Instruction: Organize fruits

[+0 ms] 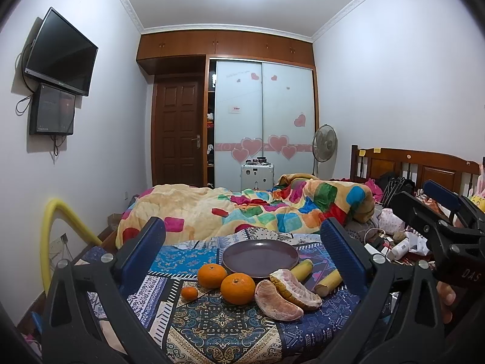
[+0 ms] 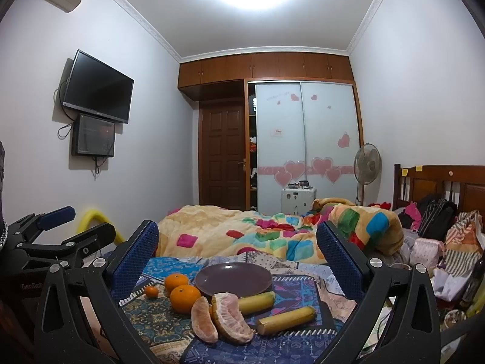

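Note:
An empty dark purple plate (image 1: 260, 256) (image 2: 233, 279) sits on a patterned cloth. In front of it lie two oranges (image 1: 238, 288) (image 2: 185, 298), a small tangerine (image 1: 189, 293) (image 2: 151, 291), two peeled pomelo segments (image 1: 277, 301) (image 2: 232, 318) and two banana pieces (image 1: 329, 281) (image 2: 286, 320). My left gripper (image 1: 242, 248) is open and empty, held back from the fruit. My right gripper (image 2: 238, 250) is open and empty, also held back; it shows at the right of the left wrist view (image 1: 439, 212).
The patterned cloth (image 1: 212, 327) covers the surface under the fruit. A bed with a colourful quilt (image 1: 242, 209) lies behind. Clutter (image 2: 439, 257) sits at the right. A yellow foam tube (image 1: 60, 227) stands at the left.

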`<state>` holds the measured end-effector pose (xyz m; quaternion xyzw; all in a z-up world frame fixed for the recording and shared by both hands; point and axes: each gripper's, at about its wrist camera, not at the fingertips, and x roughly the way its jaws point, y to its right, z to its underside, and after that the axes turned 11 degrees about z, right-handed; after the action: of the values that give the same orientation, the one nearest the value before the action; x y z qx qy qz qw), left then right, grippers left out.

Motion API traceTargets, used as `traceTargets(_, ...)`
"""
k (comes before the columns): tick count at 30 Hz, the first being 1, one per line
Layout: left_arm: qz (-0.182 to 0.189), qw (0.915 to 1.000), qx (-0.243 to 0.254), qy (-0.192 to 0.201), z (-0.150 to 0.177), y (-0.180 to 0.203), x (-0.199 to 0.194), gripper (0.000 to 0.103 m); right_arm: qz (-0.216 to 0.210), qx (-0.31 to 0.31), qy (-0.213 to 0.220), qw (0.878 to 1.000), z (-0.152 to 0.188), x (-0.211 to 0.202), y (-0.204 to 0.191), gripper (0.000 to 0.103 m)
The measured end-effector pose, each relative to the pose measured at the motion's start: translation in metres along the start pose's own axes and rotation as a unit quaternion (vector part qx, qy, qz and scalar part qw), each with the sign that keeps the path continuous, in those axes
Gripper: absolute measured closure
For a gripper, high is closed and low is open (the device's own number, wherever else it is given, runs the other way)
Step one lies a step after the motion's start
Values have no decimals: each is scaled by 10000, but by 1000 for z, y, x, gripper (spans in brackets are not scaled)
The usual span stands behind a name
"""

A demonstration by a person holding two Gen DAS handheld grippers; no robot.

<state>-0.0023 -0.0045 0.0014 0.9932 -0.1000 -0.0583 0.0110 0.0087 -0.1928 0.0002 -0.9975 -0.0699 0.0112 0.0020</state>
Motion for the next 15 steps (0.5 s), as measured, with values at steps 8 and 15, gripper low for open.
traceTargets(8, -13, 10000, -3, 10, 0, 0, 0, 0, -4, 10, 2, 10000, 1, 0, 1, 0)
traceTargets(15, -21, 10000, -22, 3, 2, -2, 0, 0, -14, 19, 13, 10000, 0, 1, 1, 0)
